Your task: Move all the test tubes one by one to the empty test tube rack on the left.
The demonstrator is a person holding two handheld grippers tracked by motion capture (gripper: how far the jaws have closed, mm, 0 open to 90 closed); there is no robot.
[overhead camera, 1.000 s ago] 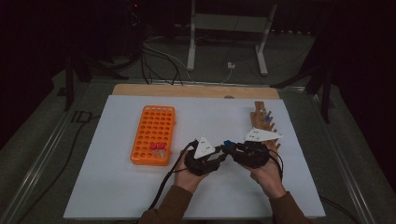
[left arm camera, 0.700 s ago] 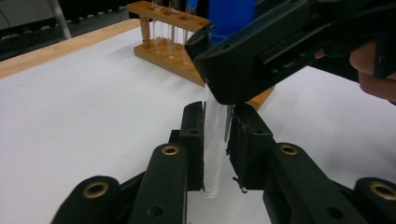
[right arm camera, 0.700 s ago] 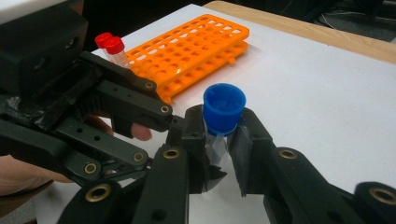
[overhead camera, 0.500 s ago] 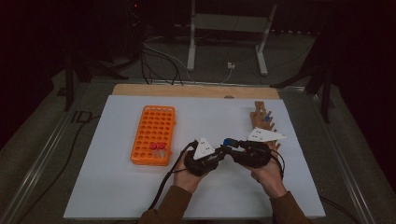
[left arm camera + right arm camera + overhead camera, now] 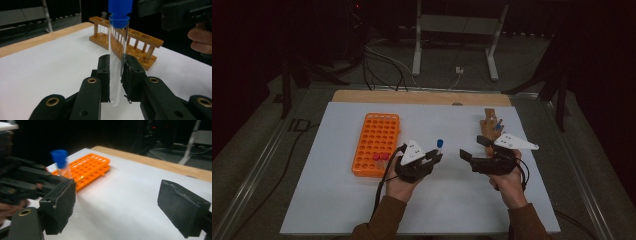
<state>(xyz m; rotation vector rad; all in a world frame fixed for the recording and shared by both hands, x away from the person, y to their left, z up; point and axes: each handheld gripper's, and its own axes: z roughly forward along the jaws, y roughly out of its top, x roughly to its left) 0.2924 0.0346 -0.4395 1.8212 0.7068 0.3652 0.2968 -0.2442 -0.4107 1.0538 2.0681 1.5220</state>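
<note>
Two hand-held grippers met over the white worktop [image 5: 337, 200], one in each of the person's hands. That worktop was the biggest thing in sight, a single pale sheet with a strip of bare wood along its far edge. On it lay one orange rack [image 5: 377, 144] to the left, its many holes nearly all bare, with two red caps [image 5: 380, 156] side by side near its close end. One wooden rack [image 5: 490, 129] stood to the right, near the right hand, and carried at least one blue-capped tube; the rest of it was too small to count.

Next in size, the left hand-held gripper [image 5: 115, 75] had its two jaws closed on one glass tube [image 5: 116, 62], held upright just above the worktop between the two racks. The right hand-held gripper [image 5: 125, 205] faced it from a short way off, jaws spread wide with nothing between them.

Smallest, one blue cap [image 5: 120, 10] sat on top of the tube.
</note>
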